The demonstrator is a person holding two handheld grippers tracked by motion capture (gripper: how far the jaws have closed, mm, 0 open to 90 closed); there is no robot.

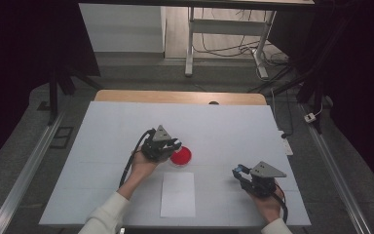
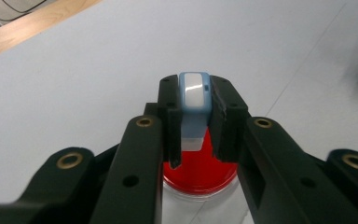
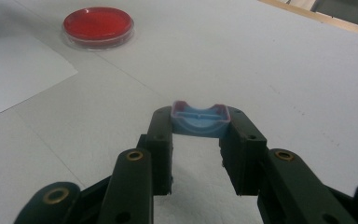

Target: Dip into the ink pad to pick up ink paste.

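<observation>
Looking at the stamp (image 2: 194,105) first: it's a small blue-and-white block pinched between the jaws of the left gripper (image 1: 171,145), and it hangs right over the red dish (image 1: 180,156), near its left edge as the high view has it. In the left gripper view the stamp's long axis runs straight down between the jaws, pale lower end pointing into the red, so the dish lies directly below it. I can't tell if the tip is already touching the red or just above it, the jaws hide that bit

The right gripper (image 1: 241,171) sits well off to the right of the table, jaws clamped on a blue cap (image 3: 200,119), a shallow tray-shaped piece held crosswise with its open side up. From that gripper's own view the dish (image 3: 98,25) is far off toward the top left, so the left hand is clearly the nearer one to it

The paper (image 1: 177,194) lies flat just on the person's side of the dish, long side running toward the person, between the two hands but closer to the left one. My guess is the stamp goes from dish to paper, so a short pull back toward the person

Writing or brands: nothing I can read on the stamp, cap, dish or paper
</observation>
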